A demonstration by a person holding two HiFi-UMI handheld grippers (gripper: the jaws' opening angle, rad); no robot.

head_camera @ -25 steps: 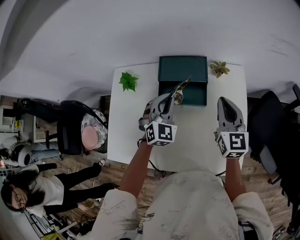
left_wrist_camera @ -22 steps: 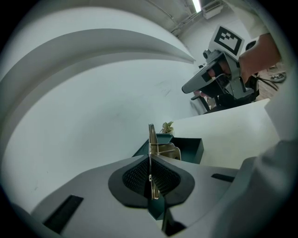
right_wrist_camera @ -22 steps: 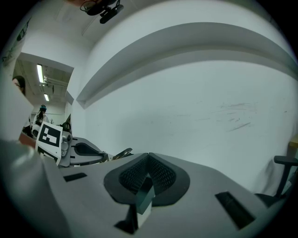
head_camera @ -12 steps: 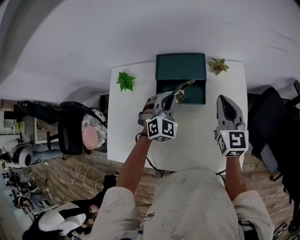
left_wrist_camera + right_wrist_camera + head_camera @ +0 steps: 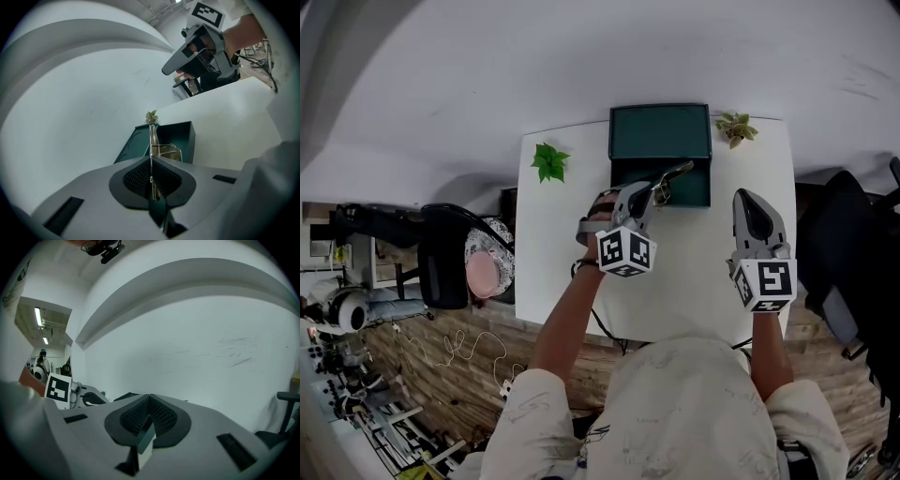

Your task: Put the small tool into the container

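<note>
- Gripping the small tool (image 5: 667, 178), a thin metal piece, the left hand-held gripper (image 5: 651, 190) has both jaws pressed onto it.
- The tool's tip is over the near part of the green container (image 5: 661, 131), which sits mid-way along the worktop's (image 5: 694, 272) far edge.
- The right hand-held gripper (image 5: 747, 199) is closed and empty, near the worktop's right edge.

Right gripper (image 5: 149, 396): jaws pressed together, tips meeting, nothing between them. Behind them is a plain white wall (image 5: 187, 348). Low left, the left gripper's marker cube (image 5: 58, 387), black-and-white squares. Far left, a lit corridor (image 5: 40, 329) with ceiling strip lights. At the right edge, part of a dark chair (image 5: 283, 401).
</note>
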